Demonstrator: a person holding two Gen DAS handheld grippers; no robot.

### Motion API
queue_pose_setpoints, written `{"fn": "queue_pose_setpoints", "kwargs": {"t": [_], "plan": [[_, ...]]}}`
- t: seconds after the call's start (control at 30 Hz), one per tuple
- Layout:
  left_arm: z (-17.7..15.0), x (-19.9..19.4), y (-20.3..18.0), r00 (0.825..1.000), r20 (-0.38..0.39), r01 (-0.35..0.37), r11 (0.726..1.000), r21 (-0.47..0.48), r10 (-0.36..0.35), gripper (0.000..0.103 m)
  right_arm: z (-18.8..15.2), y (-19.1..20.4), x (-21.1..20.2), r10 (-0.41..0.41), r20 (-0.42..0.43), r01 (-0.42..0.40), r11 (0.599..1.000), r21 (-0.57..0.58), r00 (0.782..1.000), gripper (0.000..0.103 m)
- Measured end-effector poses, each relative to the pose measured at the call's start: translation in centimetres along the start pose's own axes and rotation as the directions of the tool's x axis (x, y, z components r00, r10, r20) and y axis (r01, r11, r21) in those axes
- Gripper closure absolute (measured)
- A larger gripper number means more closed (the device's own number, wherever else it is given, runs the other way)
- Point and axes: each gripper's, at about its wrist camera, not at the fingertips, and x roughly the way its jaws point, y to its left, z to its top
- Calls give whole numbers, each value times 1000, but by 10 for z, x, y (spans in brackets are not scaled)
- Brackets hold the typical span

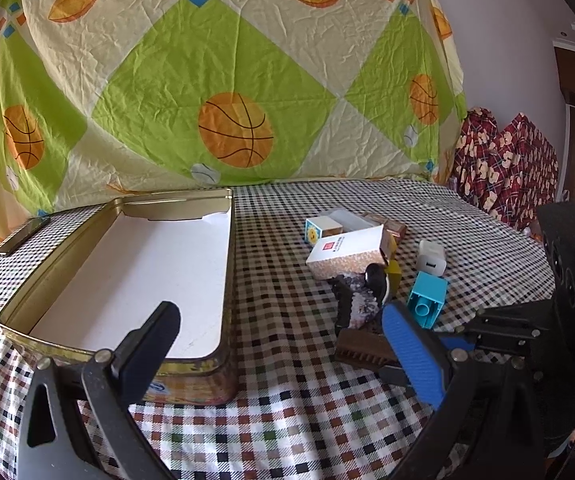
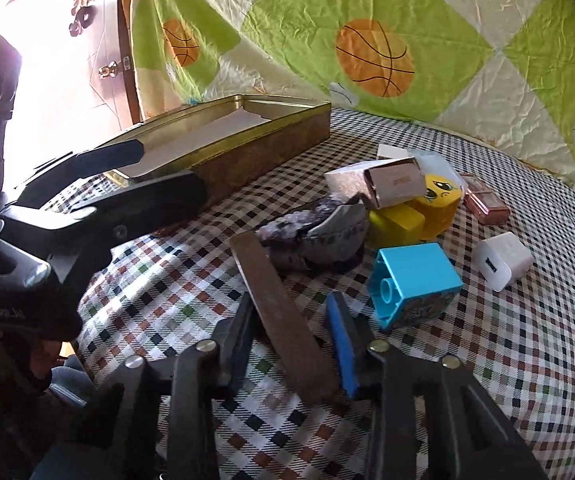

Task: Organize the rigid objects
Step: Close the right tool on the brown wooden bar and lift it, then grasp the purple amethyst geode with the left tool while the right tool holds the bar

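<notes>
A long brown bar (image 2: 287, 312) lies on the checked tablecloth, and my right gripper (image 2: 290, 304) is shut on it, with a black finger on one side and a blue finger on the other. Just beyond the bar are a grey-purple rock (image 2: 311, 232) and a cyan block (image 2: 415, 276). An open gold tin (image 1: 175, 196) with a white lining stands at the left. My left gripper (image 1: 281, 312) hangs open beside the tin's near corner with nothing between its fingers. In the left wrist view the bar (image 1: 363, 350) shows partly behind the blue finger.
A white charger (image 2: 503, 260), a white and gold carton (image 2: 391, 180), a yellow brick (image 2: 395, 222), a yellow face block (image 2: 439, 200) and a pink item (image 2: 485, 202) cluster past the rock. A phone (image 1: 23, 236) lies left of the tin. A patterned sheet hangs behind the table.
</notes>
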Motion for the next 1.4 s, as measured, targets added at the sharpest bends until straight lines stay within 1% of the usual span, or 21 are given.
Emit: {"fn": "queue_pose_setpoints", "kwargs": {"t": [0.03, 0.1, 0.17, 0.2, 0.37, 0.43, 0.5, 0.53, 0.57, 0.67, 0.73, 0.83, 0.9, 0.97, 1.03, 1.1, 1.17, 1.2, 1.27, 1.37, 1.4], "plan": [[0, 0, 0, 1000, 1, -1, 1000, 1, 1, 0, 0, 1, -2, 7, 4, -7, 1000, -7, 1000, 86], [1, -2, 1, 1000, 5, 6, 1000, -2, -6, 0, -2, 5, -3, 10, 21, -10, 1000, -20, 1000, 86], [1, -3, 1, 1000, 8, 19, 1000, -4, -19, 0, -4, 7, -6, 46, 43, -45, 999, -17, 998, 86], [1, -3, 0, 1000, 12, 22, 1000, -2, -22, 1, -4, 8, -10, 51, 64, -50, 999, -14, 997, 86], [5, -5, -7, 1000, 21, 16, 1000, 16, -16, 0, -2, -1, -34, 27, 176, -33, 999, 30, 984, 86], [9, -2, -11, 1000, 16, 17, 1000, 24, -17, 1, -2, -10, -44, -6, 223, -10, 997, 72, 975, 86], [12, 2, -16, 1000, 11, 19, 999, 32, -19, 1, -1, -19, -52, -75, 257, 46, 992, 117, 963, 86], [14, 6, -19, 1000, 4, 16, 999, 37, -16, 1, 1, -23, -53, -107, 263, 73, 988, 134, 959, 86], [15, 9, -22, 1000, -4, 17, 999, 42, -17, 1, 2, -29, -55, -156, 262, 117, 980, 160, 952, 86], [20, 21, -32, 999, -26, 23, 998, 62, -21, 1, 11, -42, -53, -259, 244, 210, 955, 210, 935, 86], [24, 30, -38, 999, -48, 27, 997, 72, -24, 1, 14, -52, -53, -294, 239, 238, 941, 239, 925, 86], [27, 42, -46, 995, -88, 61, 996, 70, -55, 1, 17, -66, -53, -346, 226, 281, 919, 275, 910, 86], [28, 50, -51, 989, -121, 90, 994, 69, -81, 1, 18, -73, -54, -365, 215, 295, 908, 296, 906, 86], [29, 60, -55, 985, -153, 92, 993, 76, -80, 2, 20, -78, -54, -381, 207, 310, 900, 307, 901, 86], [30, 69, -59, 978, -185, 109, 991, 81, -93, 5, 22, -85, -51, -385, 195, 313, 895, 318, 902, 86], [29, 78, -59, 970, -221, 117, 991, 65, -100, 13, 21, -90, -48, -379, 187, 306, 894, 328, 906, 86], [28, 86, -57, 957, -263, 135, 990, 36, -121, 19, 20, -95, -46, -364, 175, 291, 895, 340, 915, 86], [28, 88, -55, 953, -269, 148, 989, 16, -138, 19, 19, -97, -46, -349, 177, 274, 897, 346, 920, 86], [27, 89, -52, 950, -278, 146, 989, -9, -143, 19, 19, -97, -46, -341, 178, 266, 900, 345, 923, 86], [27, 90, -51, 946, -288, 150, 988, -26, -151, 18, 19, -99, -44, -317, 164, 246, 904, 349, 934, 86], [26, 91, -50, 944, -291, 152, 988, -37, -156, 18, 19, -100, -45, -312, 171, 237, 905, 353, 935, 86]]}}
